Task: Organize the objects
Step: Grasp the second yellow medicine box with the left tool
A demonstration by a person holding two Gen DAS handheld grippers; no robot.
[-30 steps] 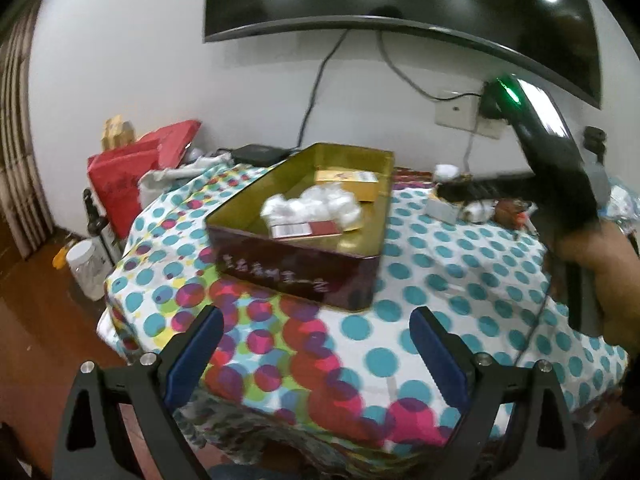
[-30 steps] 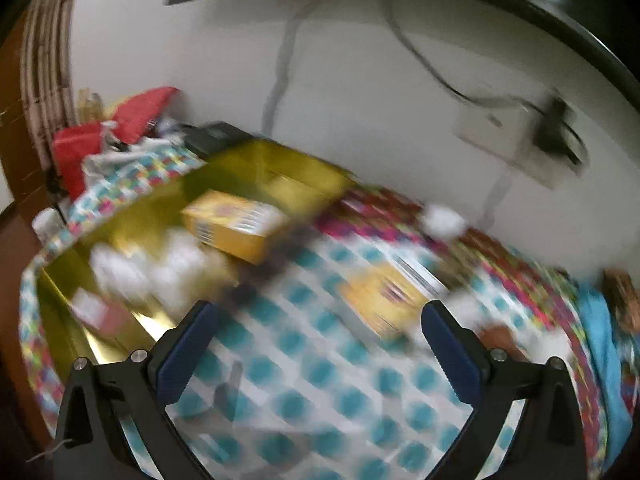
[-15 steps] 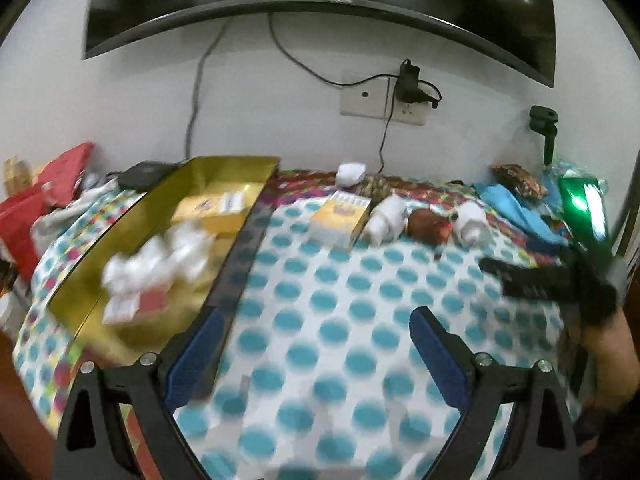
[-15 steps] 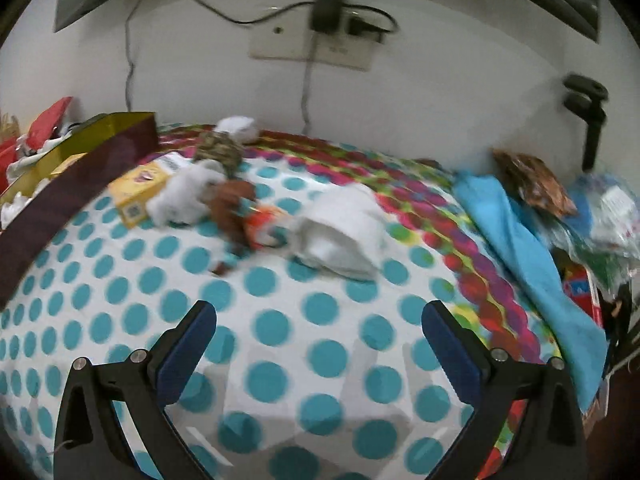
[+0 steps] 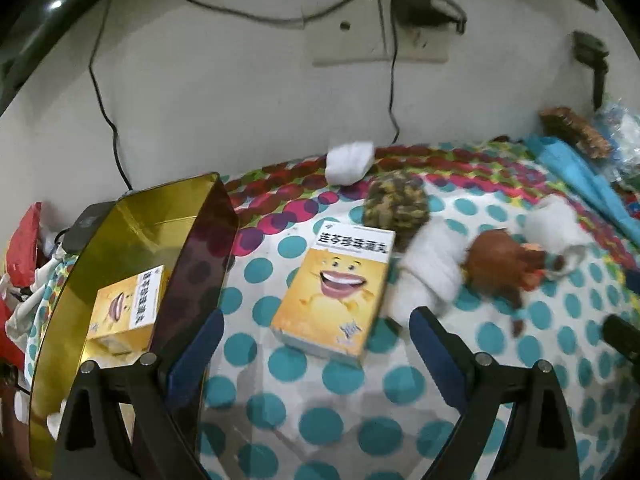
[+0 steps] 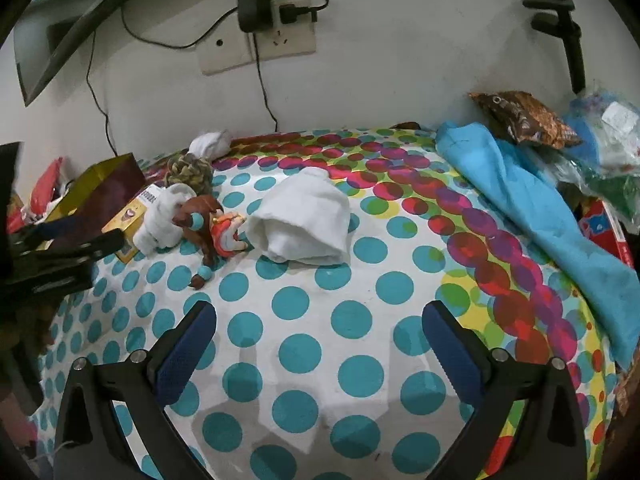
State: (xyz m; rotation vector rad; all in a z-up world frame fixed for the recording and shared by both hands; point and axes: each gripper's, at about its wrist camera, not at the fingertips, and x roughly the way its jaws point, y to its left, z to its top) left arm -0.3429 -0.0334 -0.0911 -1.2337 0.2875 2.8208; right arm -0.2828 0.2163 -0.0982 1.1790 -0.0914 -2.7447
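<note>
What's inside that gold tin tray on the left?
The gold tin tray holds a yellow smiling-mouth box. Its dark red wall and the left claw hide the rest.

A beige wall socket plate (image 6: 258, 50) with a black adapter plugged in sits at upper centre of the right wrist view, black cables trailing down the white wall. At upper left, the corner of a dark flat screen (image 6: 48, 36) juts in, and a black bracket arm (image 6: 568, 28) stands at upper right.

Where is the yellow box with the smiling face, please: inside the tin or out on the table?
Out: the yellow box lies flat on the dotted tablecloth beside the tin.
</note>
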